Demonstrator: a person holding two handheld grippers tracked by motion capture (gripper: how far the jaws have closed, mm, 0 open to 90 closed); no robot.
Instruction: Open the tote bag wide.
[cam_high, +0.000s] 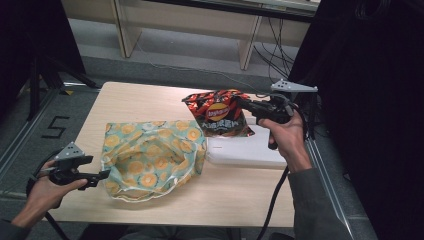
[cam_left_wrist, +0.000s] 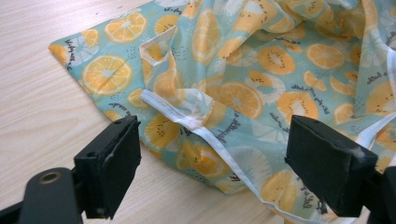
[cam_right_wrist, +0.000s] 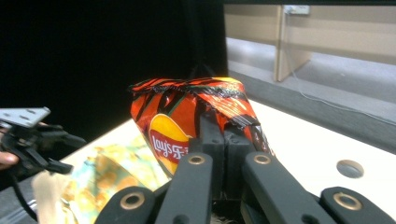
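A red and black Lay's chip bag (cam_high: 219, 113) hangs above the table's right side, with my right gripper (cam_high: 241, 103) shut on its edge. In the right gripper view the jaws stand pressed together on the chip bag (cam_right_wrist: 187, 122). A teal cloth bag printed with orange slices (cam_high: 150, 157) lies slack on the table's left half, its mouth facing the front. My left gripper (cam_high: 103, 174) sits open at the cloth bag's front left corner. The left gripper view shows both jaws wide apart over the cloth bag's white-trimmed hem (cam_left_wrist: 201, 128), touching nothing.
A flat white box (cam_high: 245, 150) lies on the wooden table (cam_high: 145, 97) under the chip bag. A round hole (cam_right_wrist: 349, 168) shows in the tabletop. Black curtains stand at the right and far left. Cables and wooden furniture legs lie beyond the far edge.
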